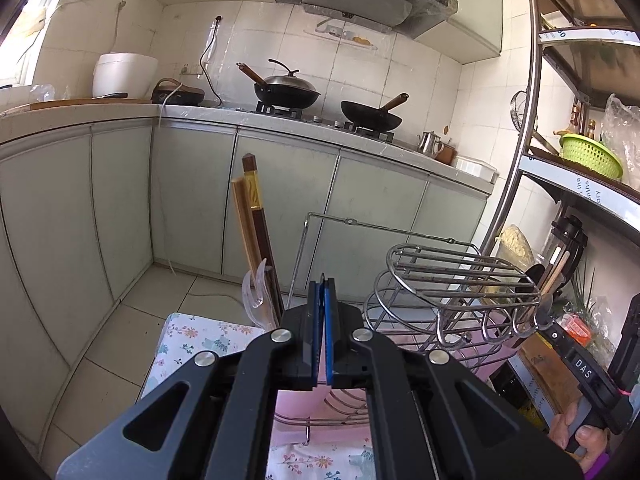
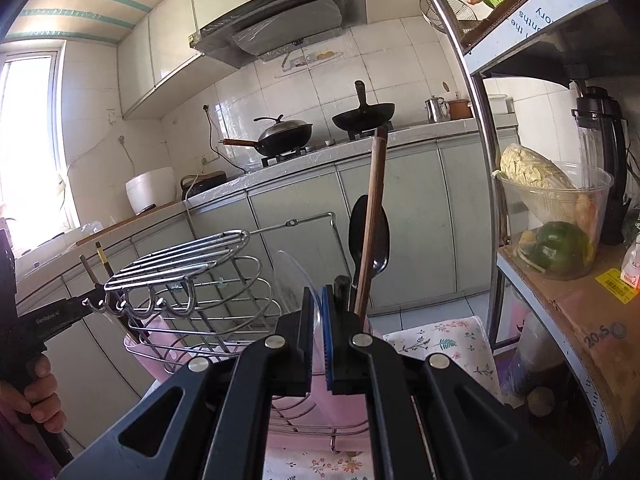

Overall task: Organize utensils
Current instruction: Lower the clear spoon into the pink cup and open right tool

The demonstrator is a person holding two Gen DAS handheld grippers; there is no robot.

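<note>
My left gripper [image 1: 323, 292] is shut with nothing between its blue pads. Just to its left, two brown chopsticks [image 1: 254, 216] and a clear plastic fork [image 1: 256, 292] stand upright. In the right wrist view my right gripper [image 2: 319, 308] is shut on the handle of a clear plastic spoon [image 2: 294, 276], whose bowl rises behind the left finger. A black spoon [image 2: 368, 236] and a long wooden chopstick [image 2: 372, 216] stand close behind its right finger. A steel wire rack [image 1: 460, 276] over a pink holder [image 2: 148, 344] sits between the two grippers.
A floral cloth [image 1: 192, 340] covers the table under the rack. A metal shelf unit [image 2: 560, 280] with a cabbage tub and cardboard stands at the right. Counter, stove and woks [image 1: 288, 92] lie beyond. A hand [image 2: 36, 384] grips the left gripper [image 2: 94, 300].
</note>
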